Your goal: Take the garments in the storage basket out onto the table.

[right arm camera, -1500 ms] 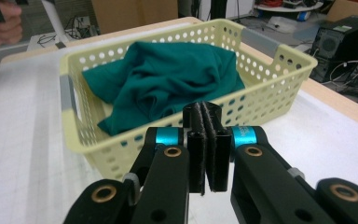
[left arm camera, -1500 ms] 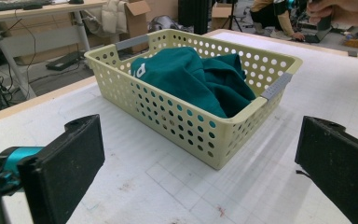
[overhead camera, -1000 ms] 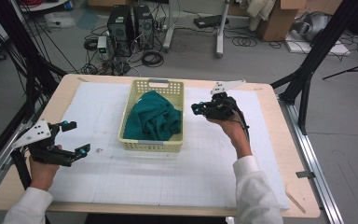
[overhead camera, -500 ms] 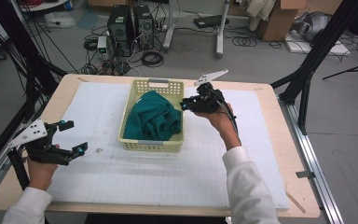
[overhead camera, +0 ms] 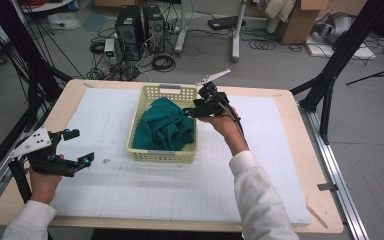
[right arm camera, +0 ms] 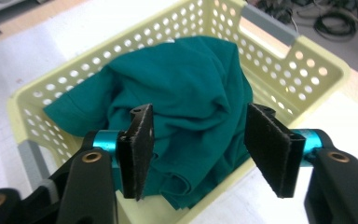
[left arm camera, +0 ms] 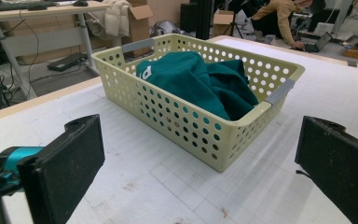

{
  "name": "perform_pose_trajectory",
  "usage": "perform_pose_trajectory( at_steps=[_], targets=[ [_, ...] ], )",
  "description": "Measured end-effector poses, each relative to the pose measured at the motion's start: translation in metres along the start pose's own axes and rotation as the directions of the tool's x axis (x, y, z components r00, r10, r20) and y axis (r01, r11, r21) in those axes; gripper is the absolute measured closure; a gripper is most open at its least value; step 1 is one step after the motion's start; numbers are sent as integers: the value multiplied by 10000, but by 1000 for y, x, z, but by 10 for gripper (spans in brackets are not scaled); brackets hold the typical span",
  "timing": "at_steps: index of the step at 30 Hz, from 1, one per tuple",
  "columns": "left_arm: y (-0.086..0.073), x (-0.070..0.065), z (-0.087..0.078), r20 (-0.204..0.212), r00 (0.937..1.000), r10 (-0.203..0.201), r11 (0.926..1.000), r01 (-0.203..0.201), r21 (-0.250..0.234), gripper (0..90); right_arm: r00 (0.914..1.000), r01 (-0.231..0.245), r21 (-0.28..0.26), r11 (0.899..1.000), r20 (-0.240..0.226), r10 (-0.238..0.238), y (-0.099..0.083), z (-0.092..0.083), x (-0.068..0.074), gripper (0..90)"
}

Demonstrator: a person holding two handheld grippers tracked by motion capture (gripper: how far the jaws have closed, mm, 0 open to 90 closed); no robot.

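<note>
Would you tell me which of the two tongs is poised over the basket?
The right tongs, jaws open above the green cloth in the basket; the left tongs sit apart, near the table's left edge.

The cloth (overhead camera: pixel 164 129) lies in the basket (overhead camera: pixel 161 154) mid-worktop (overhead camera: pixel 280 180), left claw (overhead camera: pixel 75 148) well left, right claw (overhead camera: pixel 189 113) over its right rim.

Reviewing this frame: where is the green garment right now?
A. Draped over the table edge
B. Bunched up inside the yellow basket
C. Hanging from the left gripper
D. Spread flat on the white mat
B. The green garment lies crumpled within the walls of the yellow basket, with the right gripper open just above it and gripping nothing.
</note>
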State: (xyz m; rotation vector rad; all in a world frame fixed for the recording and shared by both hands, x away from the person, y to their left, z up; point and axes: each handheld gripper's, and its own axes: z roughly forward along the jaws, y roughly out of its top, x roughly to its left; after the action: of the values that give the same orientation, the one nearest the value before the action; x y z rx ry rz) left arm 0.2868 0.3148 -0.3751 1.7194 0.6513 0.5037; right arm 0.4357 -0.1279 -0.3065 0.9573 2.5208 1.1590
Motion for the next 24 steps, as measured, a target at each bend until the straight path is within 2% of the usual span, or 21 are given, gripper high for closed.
perform_pose_trajectory(
  at_steps=[4,6,7,10,14,18,20,24],
  targets=[
    [0,0,0,-12,10000,-36,10000,36,-35,18,9999,-96,46,9999,57,96,3,3,1,412],
    [0,1,0,-7,10000,-60,10000,60,-47,17,9999,-59,53,10000,-92,60,5,4,1,409],
    [0,1,0,-7,10000,-60,10000,60,-47,17,9999,-93,20,10000,-118,93,5,5,1,388],
    [0,1,0,11,10000,-75,9999,75,-77,18,9994,-341,39,9994,17,341,8,7,1,242],
    [0,1,0,41,10000,-90,9999,91,-91,17,9983,-575,160,9982,101,574,12,11,2,116],
    [0,1,0,89,9999,-65,9999,66,-85,18,9986,-512,279,9983,123,509,18,17,6,83],
    [0,1,0,98,9999,-69,9999,70,-85,18,9984,-535,446,9976,213,526,22,23,8,1],
    [0,1,0,134,9999,-72,9999,73,-93,18,9979,-554,886,9945,394,520,30,33,12,0]
  ],
)
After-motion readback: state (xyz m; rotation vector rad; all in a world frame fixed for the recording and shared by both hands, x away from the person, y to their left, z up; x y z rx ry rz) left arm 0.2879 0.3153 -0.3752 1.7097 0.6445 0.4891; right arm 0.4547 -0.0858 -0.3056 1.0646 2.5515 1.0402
